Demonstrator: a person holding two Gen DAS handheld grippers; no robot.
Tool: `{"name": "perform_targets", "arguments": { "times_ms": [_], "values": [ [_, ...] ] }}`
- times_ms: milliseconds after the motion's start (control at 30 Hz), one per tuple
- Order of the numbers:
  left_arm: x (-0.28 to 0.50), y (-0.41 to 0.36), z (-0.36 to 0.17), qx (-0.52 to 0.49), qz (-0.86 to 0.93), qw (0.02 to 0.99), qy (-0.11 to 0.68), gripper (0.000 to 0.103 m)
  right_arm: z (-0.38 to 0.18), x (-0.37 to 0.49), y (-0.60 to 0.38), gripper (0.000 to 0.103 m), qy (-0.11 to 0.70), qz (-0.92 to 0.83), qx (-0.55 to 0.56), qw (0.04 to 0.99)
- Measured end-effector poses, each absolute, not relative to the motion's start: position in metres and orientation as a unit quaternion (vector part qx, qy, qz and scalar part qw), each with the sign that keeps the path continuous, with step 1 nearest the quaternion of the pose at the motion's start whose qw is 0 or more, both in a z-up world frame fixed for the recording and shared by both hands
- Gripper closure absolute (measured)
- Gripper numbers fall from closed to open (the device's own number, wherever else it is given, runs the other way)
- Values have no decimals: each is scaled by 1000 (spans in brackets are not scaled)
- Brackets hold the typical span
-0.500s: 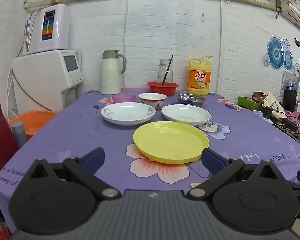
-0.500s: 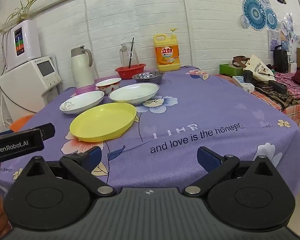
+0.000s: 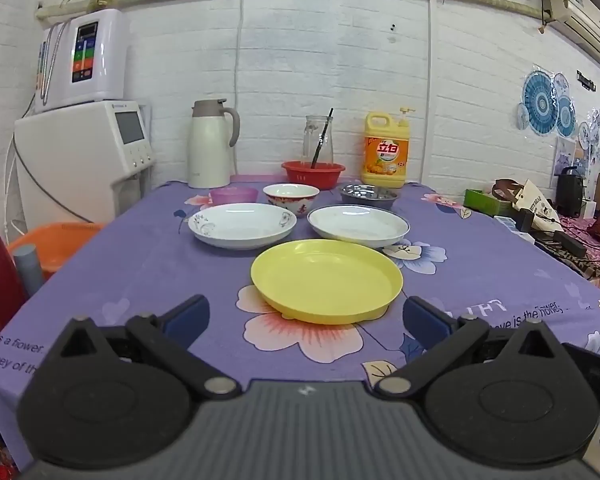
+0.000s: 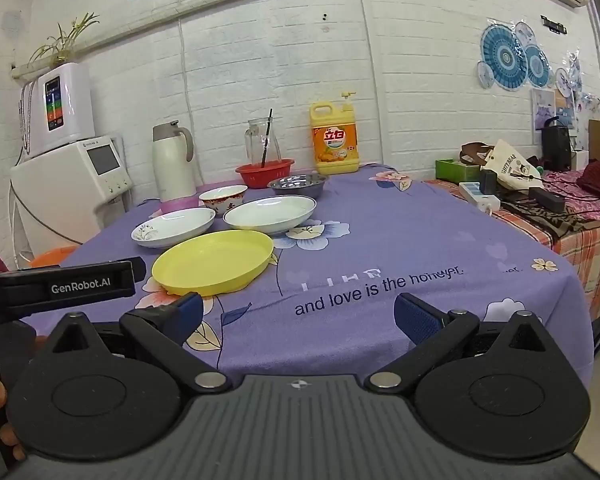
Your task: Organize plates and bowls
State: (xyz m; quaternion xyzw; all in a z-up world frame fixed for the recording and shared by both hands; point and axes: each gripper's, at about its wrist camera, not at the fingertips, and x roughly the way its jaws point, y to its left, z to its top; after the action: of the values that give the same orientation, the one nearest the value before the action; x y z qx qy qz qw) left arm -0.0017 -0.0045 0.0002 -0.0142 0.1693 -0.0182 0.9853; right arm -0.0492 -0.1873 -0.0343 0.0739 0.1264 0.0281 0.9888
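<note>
Just beyond the open left tongs point(image 3: 306, 322), yellow plate point(image 3: 326, 280)

Left wrist cam: sits at near table edge, faces along purple tablecloth point(image 3: 140, 264) toward white brick wall, tilted slightly down; yellow plate point(image 3: 326, 280) dead ahead, close.
Right wrist cam: same edge, offset right, similar slight downward tilt; yellow plate point(image 4: 214, 262) left of centre, left gripper point(image 4: 84, 284) body in at left edge.
Shared: plates, bowls, detergent bottle point(image 4: 334, 140), back wall.
</note>
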Motion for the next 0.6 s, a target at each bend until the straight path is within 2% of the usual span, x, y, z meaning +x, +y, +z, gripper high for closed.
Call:
{"name": "perform_targets", "arguments": {
  "times_ms": [600],
  "values": [
    [-7, -9, 3, -18, -44, 986, 158, 0, -36, -52, -193, 0, 126, 23, 81, 988]
  ]
}}
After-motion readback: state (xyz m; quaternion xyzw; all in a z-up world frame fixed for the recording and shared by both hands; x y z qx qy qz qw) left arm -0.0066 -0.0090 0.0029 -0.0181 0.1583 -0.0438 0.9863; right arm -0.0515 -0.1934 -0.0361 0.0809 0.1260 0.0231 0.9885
